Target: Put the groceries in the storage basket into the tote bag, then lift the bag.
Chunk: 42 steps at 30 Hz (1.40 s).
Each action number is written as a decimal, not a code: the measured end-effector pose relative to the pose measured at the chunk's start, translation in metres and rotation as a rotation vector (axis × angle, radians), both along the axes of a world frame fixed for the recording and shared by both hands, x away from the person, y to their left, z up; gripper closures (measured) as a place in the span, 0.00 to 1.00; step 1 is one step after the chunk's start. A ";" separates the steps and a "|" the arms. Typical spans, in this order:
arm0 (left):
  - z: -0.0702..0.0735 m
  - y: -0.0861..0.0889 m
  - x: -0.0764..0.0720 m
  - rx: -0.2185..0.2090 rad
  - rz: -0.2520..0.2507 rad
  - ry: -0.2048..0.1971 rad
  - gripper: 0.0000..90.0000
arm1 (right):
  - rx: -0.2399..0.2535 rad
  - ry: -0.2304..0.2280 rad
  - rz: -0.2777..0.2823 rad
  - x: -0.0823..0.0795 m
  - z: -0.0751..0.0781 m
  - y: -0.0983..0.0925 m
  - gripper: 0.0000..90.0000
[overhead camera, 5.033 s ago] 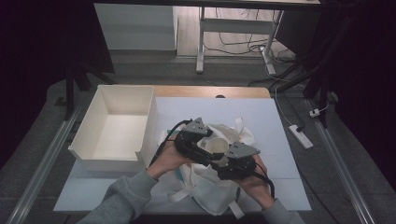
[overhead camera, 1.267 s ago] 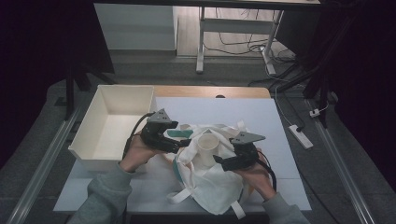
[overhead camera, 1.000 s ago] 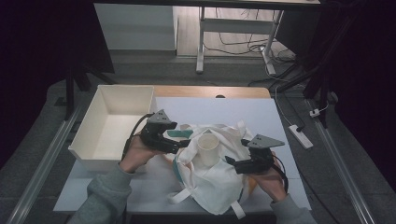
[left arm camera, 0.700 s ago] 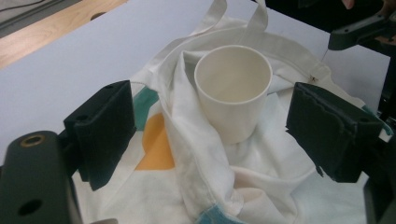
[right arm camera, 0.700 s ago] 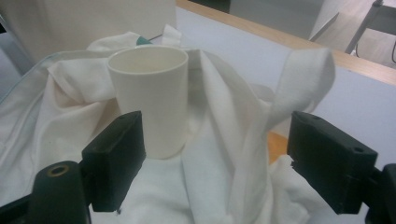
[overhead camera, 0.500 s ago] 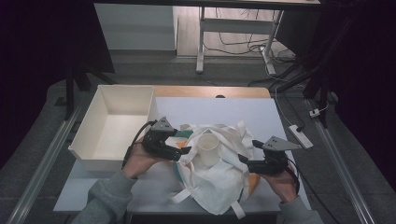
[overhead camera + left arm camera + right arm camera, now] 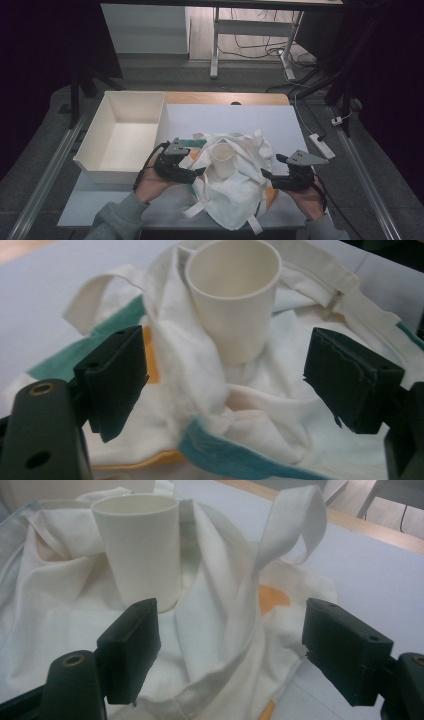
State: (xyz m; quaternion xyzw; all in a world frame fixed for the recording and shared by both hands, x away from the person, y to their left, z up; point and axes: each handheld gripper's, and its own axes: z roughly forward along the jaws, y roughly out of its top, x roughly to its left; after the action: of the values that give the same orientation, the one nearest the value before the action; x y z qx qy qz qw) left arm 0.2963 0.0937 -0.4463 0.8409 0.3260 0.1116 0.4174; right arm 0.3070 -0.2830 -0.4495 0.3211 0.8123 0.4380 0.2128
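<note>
A white cloth bag [image 7: 235,187] with green and orange patches lies crumpled on the table. A white paper cup [image 7: 223,160] stands upright on it. My left gripper [image 7: 199,173] is at the bag's left edge, open. In the left gripper view, the left gripper [image 7: 232,385] has its jaws wide apart over the cloth [image 7: 260,405], pointing at the cup [image 7: 235,300]. My right gripper [image 7: 265,176] is at the bag's right edge. In the right gripper view, the right gripper [image 7: 232,645] has just been closing slightly but stays open, with a fold of cloth [image 7: 215,630] between its jaws unpressed, beside the cup [image 7: 140,545] and a strap loop [image 7: 295,525].
An empty white box [image 7: 125,135] stands at the table's left side, close to my left hand. A white power strip [image 7: 321,145] lies on the floor to the right. The bare white tabletop [image 7: 230,117] stretches behind the bag.
My right gripper has moved right, from beside the cup out to the bag's right edge. My left gripper has come lower and nearer to the person. The cup stands unmoved.
</note>
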 end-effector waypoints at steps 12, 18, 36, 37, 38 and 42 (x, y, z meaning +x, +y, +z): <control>-0.018 -0.003 0.008 -0.017 0.075 0.026 0.19 | -0.036 0.002 0.003 -0.002 -0.004 0.001 0.26; -0.025 -0.003 0.011 -0.002 0.094 0.047 0.21 | -0.037 0.011 0.000 -0.003 -0.006 0.000 0.27; -0.040 0.006 0.001 0.030 0.066 0.121 0.68 | -0.114 0.226 -0.045 -0.012 -0.029 0.022 0.47; -0.041 0.006 0.001 0.035 0.060 0.121 0.71 | -0.114 0.247 -0.040 -0.012 -0.030 0.022 0.52; -0.041 0.005 0.001 0.038 0.055 0.121 0.73 | -0.112 0.269 -0.037 -0.012 -0.030 0.022 0.55; -0.040 0.005 0.000 0.050 0.045 0.113 0.78 | -0.168 0.293 -0.044 -0.011 -0.032 0.025 0.64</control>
State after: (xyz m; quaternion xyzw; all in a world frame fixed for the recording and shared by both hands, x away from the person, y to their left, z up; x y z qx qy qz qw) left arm 0.2962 0.0984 -0.4862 0.8485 0.3649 0.0815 0.3745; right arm 0.2958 -0.2583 -0.4817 0.3803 0.8611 0.3124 0.1279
